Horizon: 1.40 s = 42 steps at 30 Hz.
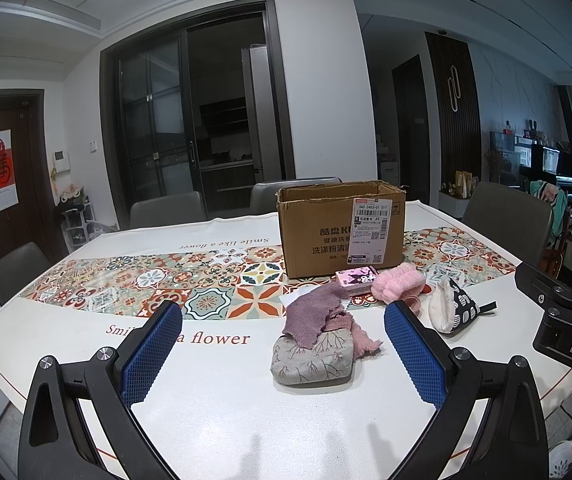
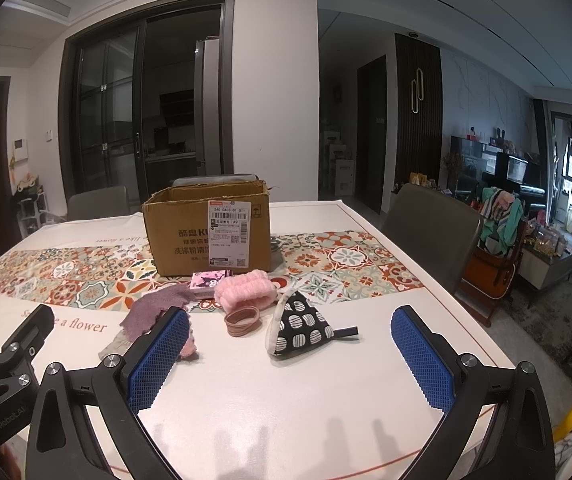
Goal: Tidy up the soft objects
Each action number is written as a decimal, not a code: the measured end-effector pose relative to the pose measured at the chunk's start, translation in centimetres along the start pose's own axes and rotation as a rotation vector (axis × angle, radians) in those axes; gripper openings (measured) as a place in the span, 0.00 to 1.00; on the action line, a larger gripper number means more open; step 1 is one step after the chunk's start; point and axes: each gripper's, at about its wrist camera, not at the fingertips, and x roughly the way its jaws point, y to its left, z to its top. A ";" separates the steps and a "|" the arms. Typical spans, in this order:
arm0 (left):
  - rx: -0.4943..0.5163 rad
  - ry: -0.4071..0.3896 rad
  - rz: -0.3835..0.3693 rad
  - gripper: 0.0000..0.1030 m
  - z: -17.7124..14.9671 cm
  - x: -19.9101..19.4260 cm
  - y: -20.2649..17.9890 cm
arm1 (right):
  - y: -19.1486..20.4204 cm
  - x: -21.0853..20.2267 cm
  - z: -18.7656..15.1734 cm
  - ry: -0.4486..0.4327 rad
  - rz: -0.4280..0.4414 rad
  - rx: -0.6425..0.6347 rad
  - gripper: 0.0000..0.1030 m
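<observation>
My left gripper (image 1: 284, 350) hangs above the near part of the table, its blue-padded fingers (image 1: 152, 354) spread wide and holding nothing. Between them, in the left wrist view, lies the grey branch-print pouch (image 1: 311, 360) with the purple cloth (image 1: 313, 316) draped over its top. My right gripper (image 2: 289, 354) sits level beside it, fingers (image 2: 423, 356) equally wide and empty; its black body shows at the right edge of the left wrist view with the letters "DAS" readable. The left gripper's body at the left edge of the right wrist view reads "GenRobot.AI".

Past the right fingers rests the black-and-white patterned pouch (image 2: 299, 326), tilted up into a peak, with a dark strap trailing to its right. Just left of it lies a stack of pinkish hair ties (image 2: 242, 320), and behind those the fluffy pink band (image 2: 246, 292), touching a small pink box (image 2: 210, 280) with a cartoon figure.

Farther back stands the open cardboard box (image 2: 206, 232) on the tiled-pattern runner. Its side carries Chinese print beginning "酷盘 KU", and a white shipping label reading "340 C403-01 011" and "A9". The tablecloth (image 1: 226, 400) reads "a flower" near me and "Smile like a flower" upside down on the far side.
</observation>
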 end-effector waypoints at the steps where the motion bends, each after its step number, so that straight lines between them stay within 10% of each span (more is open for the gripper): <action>1: 0.000 0.000 0.000 1.00 0.0 0.0 0.0 | -0.1 0.0 0.0 0.000 0.000 0.000 1.00; 42: -0.012 0.108 -0.058 1.00 -1.0 2.6 -0.1 | 0.9 2.0 -0.5 0.081 0.045 -0.006 1.00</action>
